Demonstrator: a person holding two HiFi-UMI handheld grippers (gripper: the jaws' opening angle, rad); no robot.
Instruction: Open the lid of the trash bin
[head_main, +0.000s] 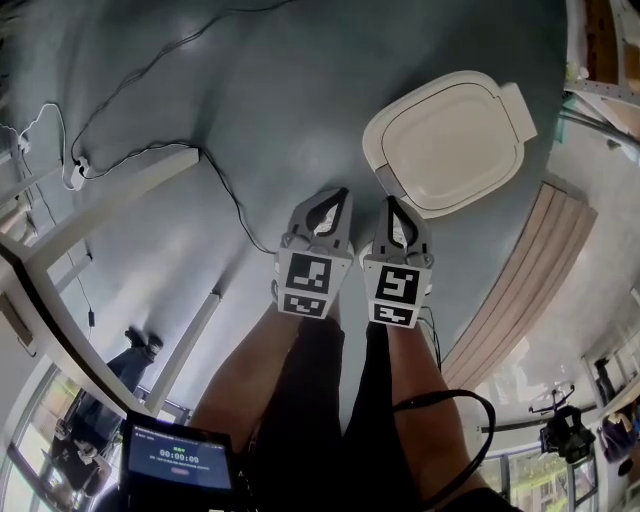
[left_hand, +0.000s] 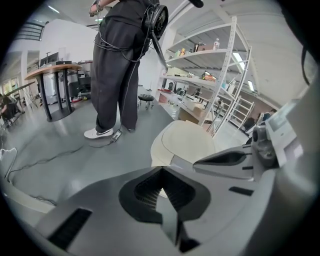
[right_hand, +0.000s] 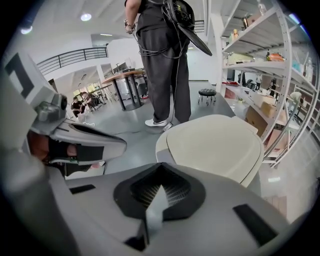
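Note:
The trash bin (head_main: 452, 140) stands on the grey floor at the upper right of the head view, its cream lid (right_hand: 215, 145) lying flat and closed. My two grippers hang side by side in the air just short of its near left rim. The left gripper (head_main: 338, 197) is shut with nothing between its jaws, which meet at a point (left_hand: 161, 170). Beside it, the right gripper (head_main: 393, 205) is also shut and empty (right_hand: 160, 167), and it is the closer one to the bin. Neither touches the bin (left_hand: 186, 142).
A person in dark trousers (left_hand: 117, 75) stands beyond the bin. Metal shelving (left_hand: 215, 75) runs along its right side, with a slatted wooden panel (head_main: 530, 285) on the floor nearby. Cables (head_main: 215, 180) and white table legs (head_main: 110, 205) lie to the left. A small screen (head_main: 177, 458) sits at bottom left.

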